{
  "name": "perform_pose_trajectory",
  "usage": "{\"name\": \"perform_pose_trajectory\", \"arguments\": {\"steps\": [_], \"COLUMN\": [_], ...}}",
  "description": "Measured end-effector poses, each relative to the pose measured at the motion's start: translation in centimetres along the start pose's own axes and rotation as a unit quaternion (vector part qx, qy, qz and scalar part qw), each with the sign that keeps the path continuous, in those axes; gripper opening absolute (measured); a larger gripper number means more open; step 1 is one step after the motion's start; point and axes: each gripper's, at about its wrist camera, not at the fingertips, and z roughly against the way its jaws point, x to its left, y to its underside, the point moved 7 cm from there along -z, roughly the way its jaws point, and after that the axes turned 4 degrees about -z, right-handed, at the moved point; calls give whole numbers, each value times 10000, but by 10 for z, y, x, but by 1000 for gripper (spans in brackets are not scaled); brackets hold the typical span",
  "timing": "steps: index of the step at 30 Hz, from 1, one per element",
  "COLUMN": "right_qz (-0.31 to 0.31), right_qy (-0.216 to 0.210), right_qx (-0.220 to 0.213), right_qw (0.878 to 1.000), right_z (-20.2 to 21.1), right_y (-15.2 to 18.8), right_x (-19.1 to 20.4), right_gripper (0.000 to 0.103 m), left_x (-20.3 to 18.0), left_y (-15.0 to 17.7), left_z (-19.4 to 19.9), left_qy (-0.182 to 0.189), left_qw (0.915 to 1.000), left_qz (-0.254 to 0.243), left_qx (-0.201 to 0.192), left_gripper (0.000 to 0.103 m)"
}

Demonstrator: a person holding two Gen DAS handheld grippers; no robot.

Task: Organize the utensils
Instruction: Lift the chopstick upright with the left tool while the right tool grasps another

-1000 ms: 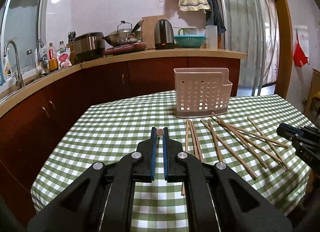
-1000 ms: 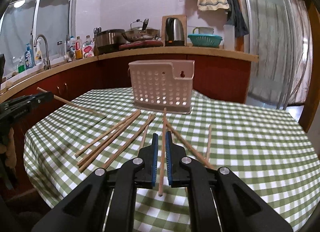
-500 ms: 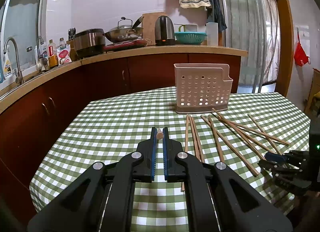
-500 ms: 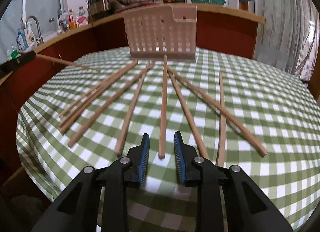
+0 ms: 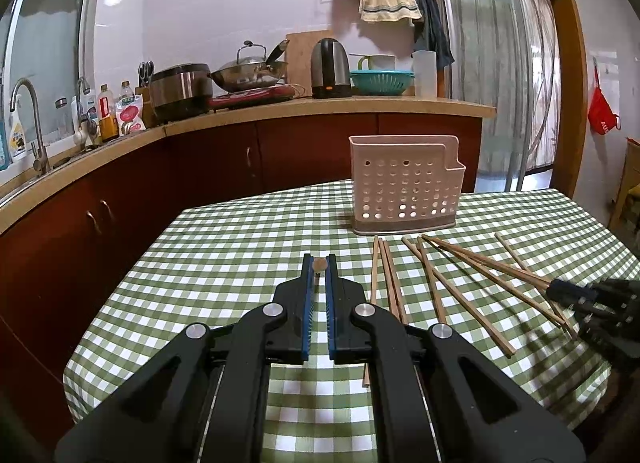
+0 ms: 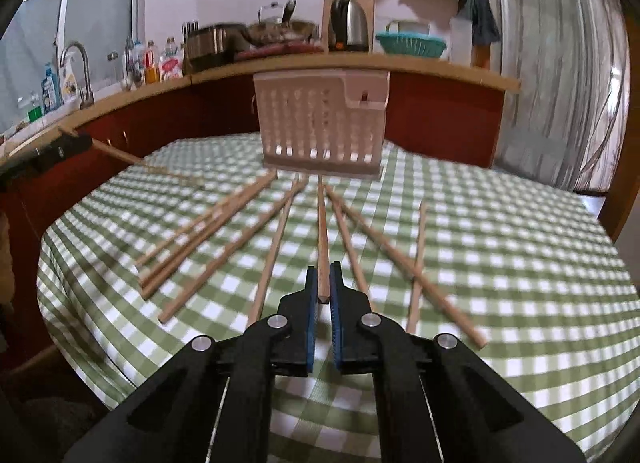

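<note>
The whole right wrist view is smearing with motion blur, so the holes in the utensil holder [image 6: 322, 123] are streaking and the counter stuff behind it is turning to mush. In the left wrist view the right gripper [image 5: 560, 288] is getting cut off by the right edge and blurring. The left gripper [image 5: 319, 263] is hiding all but the end of its chopstick [image 5: 319, 264].

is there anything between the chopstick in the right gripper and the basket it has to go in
Nothing visible blocks it. The right gripper is closed on a chopstick that points straight at the basket. The other chopsticks lie flat on the table, fanned out to either side.
</note>
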Motion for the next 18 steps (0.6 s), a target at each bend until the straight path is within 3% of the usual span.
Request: {"name": "perform_pose_trajectory", "arguments": {"steps": [11,18], "right_qz": [126,208], "right_qy": [6,-51], "right_qx": [-946,-1276], "right_qw": [9954,9916], "right_z": [54,69], "right_y": [-61,-95], "right_x": [2,2], "right_gripper": [7,7], "left_x": [3,7], "left_y": [-24,-38], "left_z": [17,17], "left_qy": [1,66], "left_qw": [9995,9993], "left_qz": [13,72], "left_qx": [-322,-373], "left_gripper": [6,6]}}
